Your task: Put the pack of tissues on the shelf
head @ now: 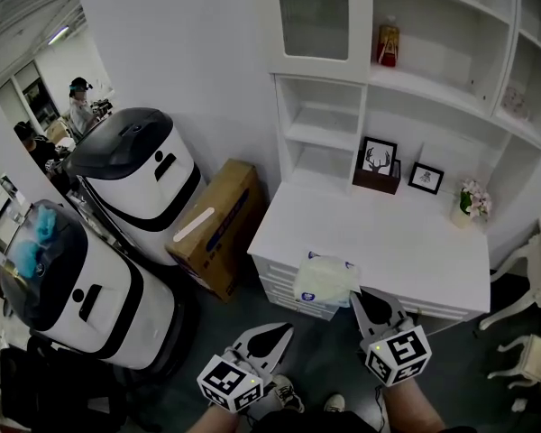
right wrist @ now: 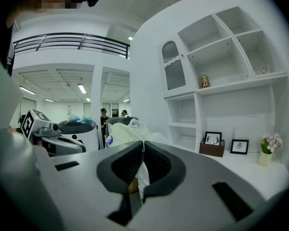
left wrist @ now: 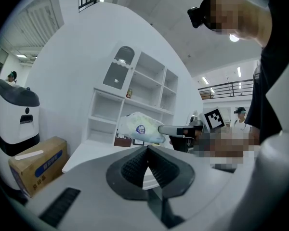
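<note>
Right gripper view shows my right gripper [right wrist: 142,147] clamped on the pack of tissues [right wrist: 125,131], held above the desk's [head: 406,251] front edge. My left gripper [left wrist: 147,150] is closed and empty. The pickup looks done; setting the pack on the shelf [head: 433,87] remains.

Bright, even light fills the room — ceiling strip lights [right wrist: 82,88] glow far back, and the white shelf unit [head: 451,88] casts only faint shadows. Every view bulges fisheye-style with dark corners; the pack of tissues [right wrist: 123,131] looks pale, the right gripper [right wrist: 143,146] near its lens soft.
</note>
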Motion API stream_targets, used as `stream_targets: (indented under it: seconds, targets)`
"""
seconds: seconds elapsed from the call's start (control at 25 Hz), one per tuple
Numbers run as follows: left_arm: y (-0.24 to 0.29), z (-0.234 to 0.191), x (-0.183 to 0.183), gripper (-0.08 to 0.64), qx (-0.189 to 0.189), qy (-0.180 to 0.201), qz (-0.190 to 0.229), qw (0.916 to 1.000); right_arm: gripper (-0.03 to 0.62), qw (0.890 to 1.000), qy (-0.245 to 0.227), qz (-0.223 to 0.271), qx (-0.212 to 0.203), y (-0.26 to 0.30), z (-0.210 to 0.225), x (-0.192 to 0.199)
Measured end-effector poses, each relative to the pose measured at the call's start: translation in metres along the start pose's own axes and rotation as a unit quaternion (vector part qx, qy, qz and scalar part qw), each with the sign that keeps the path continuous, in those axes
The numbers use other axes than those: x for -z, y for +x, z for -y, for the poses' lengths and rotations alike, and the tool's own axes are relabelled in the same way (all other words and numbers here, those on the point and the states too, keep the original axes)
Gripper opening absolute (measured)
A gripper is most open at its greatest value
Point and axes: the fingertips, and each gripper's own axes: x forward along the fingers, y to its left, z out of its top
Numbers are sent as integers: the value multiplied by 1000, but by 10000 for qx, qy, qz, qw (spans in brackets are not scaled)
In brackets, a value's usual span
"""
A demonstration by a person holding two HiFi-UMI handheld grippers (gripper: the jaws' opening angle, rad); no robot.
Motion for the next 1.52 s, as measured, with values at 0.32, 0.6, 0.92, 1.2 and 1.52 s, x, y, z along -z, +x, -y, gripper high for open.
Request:
stream_targets:
  seconds: [0.32, 0.6, 0.92, 1.2, 1.52]
  targets:
    - [-4, -32, -5, 5, 109, -23, 4, 9999, 6, 9999, -23, -6, 121, 29, -9, -4]
    - [-3, -58, -11, 5, 197, -6, 26, 9998, 7, 9998, -55, 12, 213, 54, -11, -8]
    - [-5, -79, -13, 5, 310, 36, -34, 9995, 6, 9994, -23, 0, 338, 72, -14, -7]
    - [-2, -89, -10, 5, 396, 21, -89, 9992, 6, 9993, -61, -31, 373, 82, -16, -7]
    - [12, -100, -15, 5, 380, -11, -87, 9992, 6, 9993, -89, -68, 361, 98, -2, -11]
